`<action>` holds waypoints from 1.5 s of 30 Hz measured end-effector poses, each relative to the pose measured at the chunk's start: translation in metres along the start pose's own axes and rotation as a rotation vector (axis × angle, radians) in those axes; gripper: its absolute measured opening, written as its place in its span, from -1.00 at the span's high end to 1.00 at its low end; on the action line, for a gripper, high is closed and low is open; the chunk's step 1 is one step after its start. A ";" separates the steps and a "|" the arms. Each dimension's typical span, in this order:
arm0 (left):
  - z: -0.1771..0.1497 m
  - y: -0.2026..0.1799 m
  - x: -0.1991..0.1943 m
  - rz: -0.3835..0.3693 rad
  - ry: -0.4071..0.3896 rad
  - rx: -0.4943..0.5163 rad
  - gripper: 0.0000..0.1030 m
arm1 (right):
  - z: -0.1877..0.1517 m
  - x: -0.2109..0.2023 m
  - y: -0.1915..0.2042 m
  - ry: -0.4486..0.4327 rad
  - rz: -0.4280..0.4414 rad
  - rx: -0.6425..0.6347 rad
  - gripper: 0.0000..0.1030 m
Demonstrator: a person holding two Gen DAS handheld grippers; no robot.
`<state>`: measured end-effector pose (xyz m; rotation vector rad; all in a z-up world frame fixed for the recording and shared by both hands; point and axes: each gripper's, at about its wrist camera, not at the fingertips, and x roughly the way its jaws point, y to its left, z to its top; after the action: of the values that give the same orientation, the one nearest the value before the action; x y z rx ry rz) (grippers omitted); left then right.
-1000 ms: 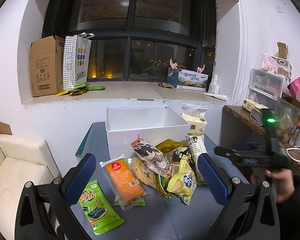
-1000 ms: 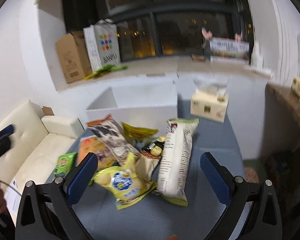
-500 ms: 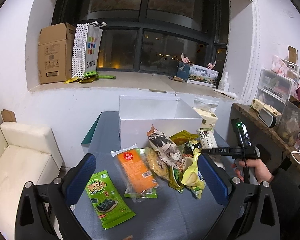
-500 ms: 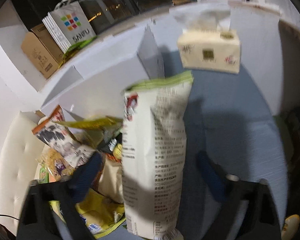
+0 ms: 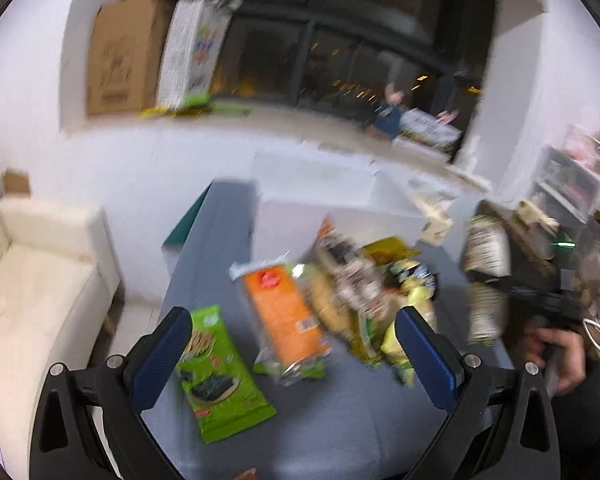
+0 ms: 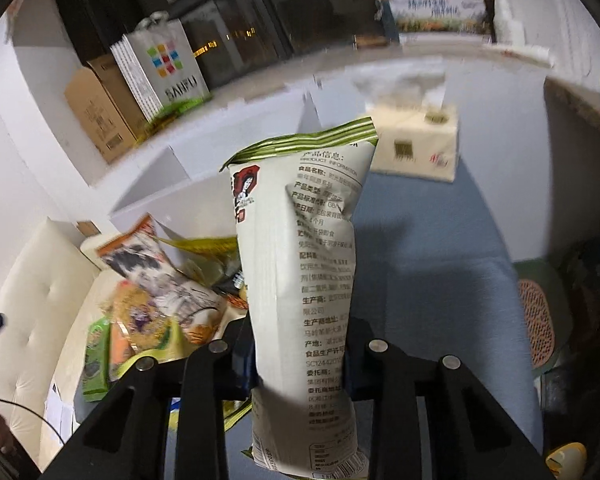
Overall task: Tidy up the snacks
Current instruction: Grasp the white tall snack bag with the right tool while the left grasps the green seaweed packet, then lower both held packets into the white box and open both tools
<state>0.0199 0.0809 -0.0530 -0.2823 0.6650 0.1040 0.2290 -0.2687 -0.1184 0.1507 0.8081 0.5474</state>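
On the worktop (image 5: 332, 420), the snack pile (image 5: 348, 292) lies just in front of the open box (image 5: 320, 196). A seaweed packet (image 5: 216, 368) lies left of the pile, and a tissue pack (image 6: 416, 148) sits, apparently, right of the box.

You have the tall white snack bag (image 6: 300, 280) upright at frame centre, green-striped seal on top, printed text facing you. The remaining snack pile (image 6: 160, 292) lies at left centre, before the white box (image 6: 172, 176).

"SANFU" on white shopping bag (image 6: 162, 68); "PRODUCT INFORMATION" on tall white snack bag (image 6: 300, 264).
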 end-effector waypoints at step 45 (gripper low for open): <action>0.169 -0.040 0.105 -0.021 -0.192 0.123 -0.19 | 0.099 -0.020 0.083 -0.154 0.105 -0.088 0.35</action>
<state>0.2096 0.0925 0.0176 -0.1581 0.4754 0.0686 0.2554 -0.2014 -0.0096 0.1531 0.6278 0.6614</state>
